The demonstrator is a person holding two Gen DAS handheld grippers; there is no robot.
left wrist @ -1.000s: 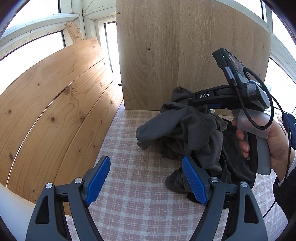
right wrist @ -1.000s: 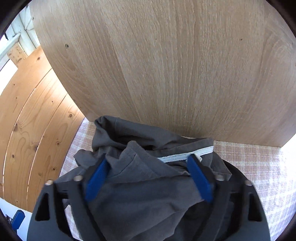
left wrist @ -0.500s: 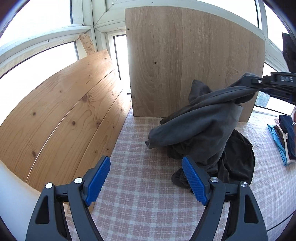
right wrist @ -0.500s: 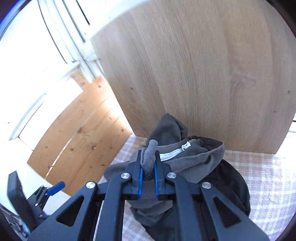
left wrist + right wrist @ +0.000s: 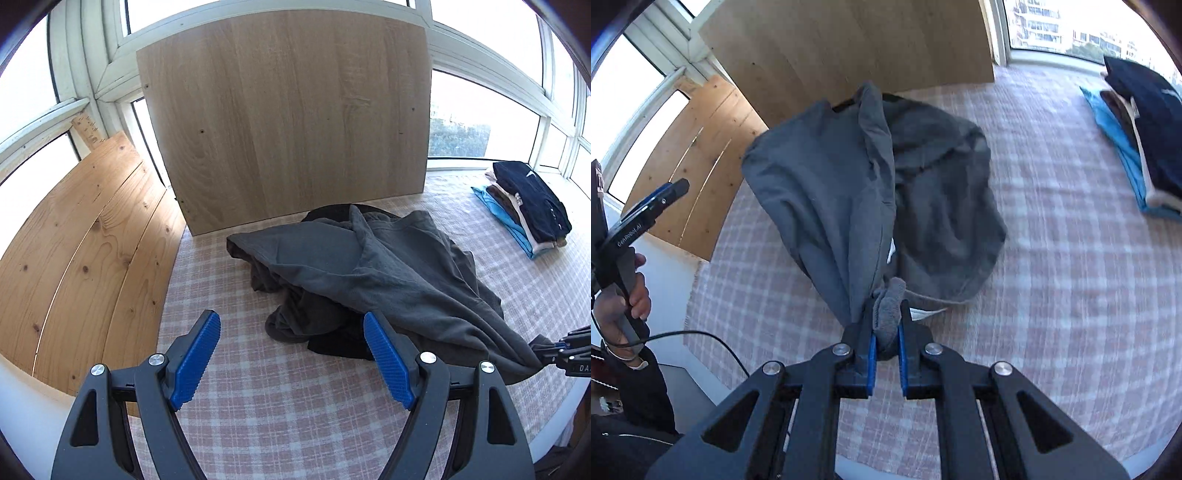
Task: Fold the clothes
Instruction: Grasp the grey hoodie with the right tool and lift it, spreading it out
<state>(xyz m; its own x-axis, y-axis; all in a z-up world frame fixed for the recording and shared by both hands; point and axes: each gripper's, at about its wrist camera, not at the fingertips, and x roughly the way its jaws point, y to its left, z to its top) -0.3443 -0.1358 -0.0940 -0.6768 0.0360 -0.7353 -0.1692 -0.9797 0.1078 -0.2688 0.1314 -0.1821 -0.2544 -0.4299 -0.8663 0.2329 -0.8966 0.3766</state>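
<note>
Grey garment (image 5: 849,192) between right fingers (image 5: 872,354)

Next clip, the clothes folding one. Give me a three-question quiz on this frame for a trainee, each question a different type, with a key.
1. True or false: the left gripper is clamped on the grey garment.
2. Multiple choice: where does the stack of folded clothes lie on the checked cloth? A) beside the pine board B) on the far right, near the window C) under the grey garment
3. Fill in: the right gripper pinches a bunched ____ of the grey garment.

Key
1. False: its jaws stand wide apart with nothing between them.
2. B
3. Edge; the rest of the garment trails back to the pile in front of the upright oak panel.
</note>
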